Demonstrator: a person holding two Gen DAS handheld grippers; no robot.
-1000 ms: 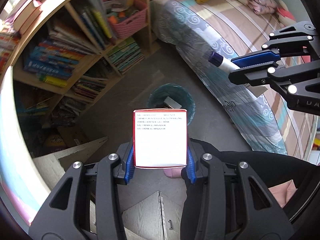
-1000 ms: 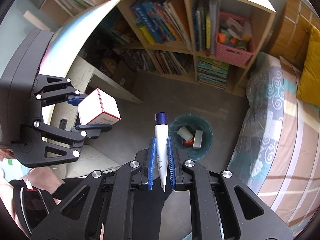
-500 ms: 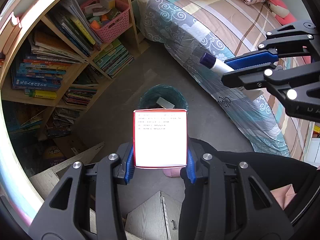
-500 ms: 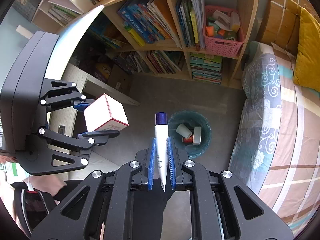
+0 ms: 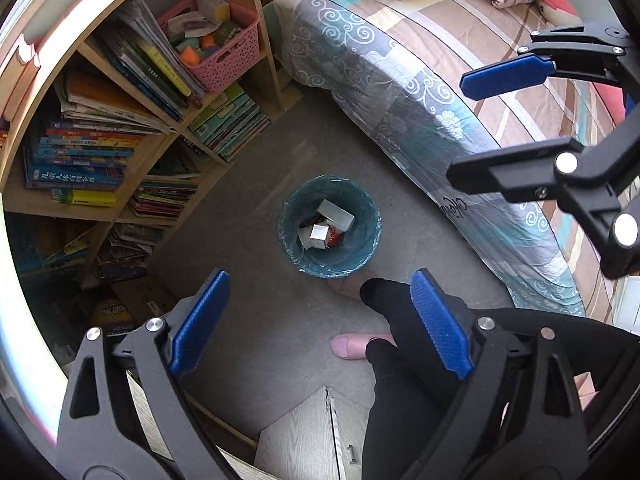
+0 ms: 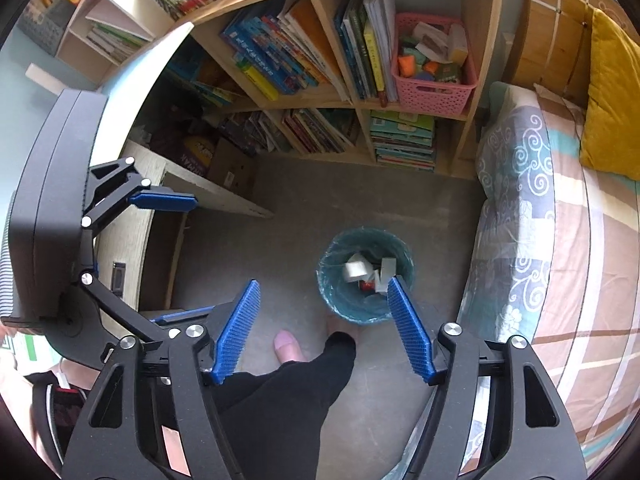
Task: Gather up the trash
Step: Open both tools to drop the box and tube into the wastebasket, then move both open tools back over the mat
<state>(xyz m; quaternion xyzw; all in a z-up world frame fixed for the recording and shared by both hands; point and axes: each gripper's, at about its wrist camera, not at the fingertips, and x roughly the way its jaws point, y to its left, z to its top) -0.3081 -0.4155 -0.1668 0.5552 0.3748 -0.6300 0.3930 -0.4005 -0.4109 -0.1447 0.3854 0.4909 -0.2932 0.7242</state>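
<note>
The bed (image 5: 460, 80), under a striped and swirl-patterned cover, runs along one side of the grey floor (image 5: 260, 152), with a yellow pillow (image 6: 612, 96) at its head end. Across the floor from it stands a wooden bookshelf (image 6: 360, 100), its compartments packed with upright and stacked books; a pink basket (image 6: 434, 90) of small items sits in the upper compartment nearest the bed. A pale wood desk (image 6: 156, 208) shows at the left edge of the right wrist view, and a desk corner also shows at the bottom of the left wrist view.

The trash bin (image 5: 329, 227), a round bin lined with a teal bag, stands on the floor between the bookshelf and the side of the bed, close to the bed. The person's dark-trousered legs and a pink slipper (image 5: 352, 346) are just beside it.

The left gripper (image 5: 318, 320) hangs above the floor near the bin, its blue pads spread wide with nothing between them. The right gripper (image 6: 324, 334) is likewise released and empty, its jaws far apart, one pad overlapping the bin's rim in its own camera.

Inside the bin lie the pieces of trash: a white box (image 5: 335, 216), a smaller white box (image 5: 317, 236) beside it, and something red (image 5: 334, 236) partly hidden between them.
</note>
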